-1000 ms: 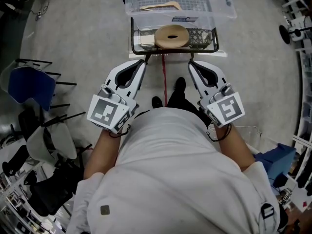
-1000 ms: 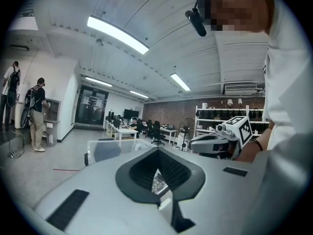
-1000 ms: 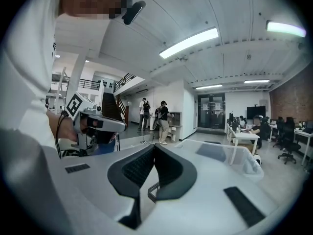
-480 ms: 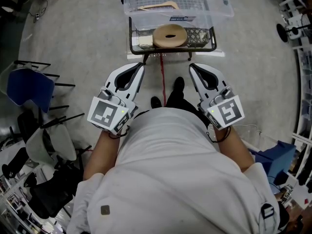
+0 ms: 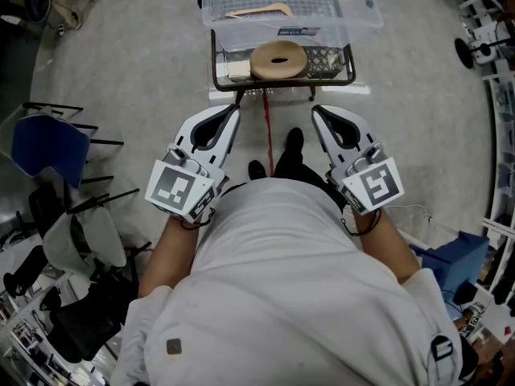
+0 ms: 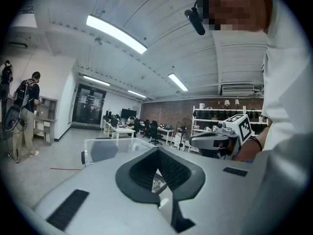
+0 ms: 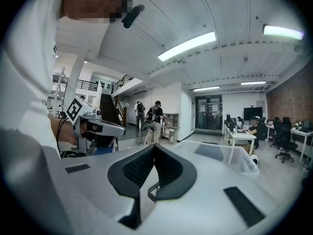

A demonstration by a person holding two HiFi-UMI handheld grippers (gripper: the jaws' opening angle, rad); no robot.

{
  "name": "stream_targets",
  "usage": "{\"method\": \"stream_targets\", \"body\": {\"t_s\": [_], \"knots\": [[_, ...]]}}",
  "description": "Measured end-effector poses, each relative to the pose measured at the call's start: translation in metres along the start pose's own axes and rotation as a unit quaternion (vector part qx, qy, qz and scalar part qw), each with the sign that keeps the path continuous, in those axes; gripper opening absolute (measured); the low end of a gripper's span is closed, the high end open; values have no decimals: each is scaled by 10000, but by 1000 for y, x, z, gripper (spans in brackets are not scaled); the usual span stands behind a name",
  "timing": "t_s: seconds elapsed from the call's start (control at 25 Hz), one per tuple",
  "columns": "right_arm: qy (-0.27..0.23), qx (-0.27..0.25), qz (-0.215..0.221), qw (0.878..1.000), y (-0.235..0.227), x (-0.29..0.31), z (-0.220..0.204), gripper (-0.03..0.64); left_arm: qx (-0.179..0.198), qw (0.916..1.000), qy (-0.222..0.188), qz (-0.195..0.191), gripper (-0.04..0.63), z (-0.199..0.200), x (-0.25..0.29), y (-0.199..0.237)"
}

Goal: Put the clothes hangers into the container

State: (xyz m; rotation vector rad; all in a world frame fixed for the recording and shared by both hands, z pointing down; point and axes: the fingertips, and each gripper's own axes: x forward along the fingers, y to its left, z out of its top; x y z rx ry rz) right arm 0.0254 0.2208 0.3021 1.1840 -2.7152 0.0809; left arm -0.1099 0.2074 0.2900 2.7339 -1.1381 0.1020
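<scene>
A clear plastic container (image 5: 364, 21) stands on the floor ahead of me, with one wooden clothes hanger (image 5: 259, 10) lying inside. Against its near side stands a black wire basket (image 5: 352, 64) holding a round wooden disc (image 5: 280, 59). My left gripper (image 5: 236, 108) and right gripper (image 5: 315, 108) are held side by side in front of my chest, pointing at the basket, apart from it. Both are shut with nothing between the jaws. In the left gripper view the left gripper (image 6: 157, 150) faces the container (image 6: 103, 149). In the right gripper view the right gripper (image 7: 154, 146) has the container (image 7: 231, 156) to its right.
A red line (image 5: 269, 135) runs along the grey floor between my shoes (image 5: 295, 142). A blue chair (image 5: 47, 143) and dark chairs crowd the left. A blue box (image 5: 452, 264) lies at the right. People stand far off (image 7: 155, 119) among desks.
</scene>
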Motion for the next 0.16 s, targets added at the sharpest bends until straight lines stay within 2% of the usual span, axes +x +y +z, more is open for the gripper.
{"method": "stream_targets", "body": {"t_s": [0.16], "knots": [[-166,-237,97,9995,-1,-4,0,18,-3,10000,16,-14,17,0,0,-4]]}}
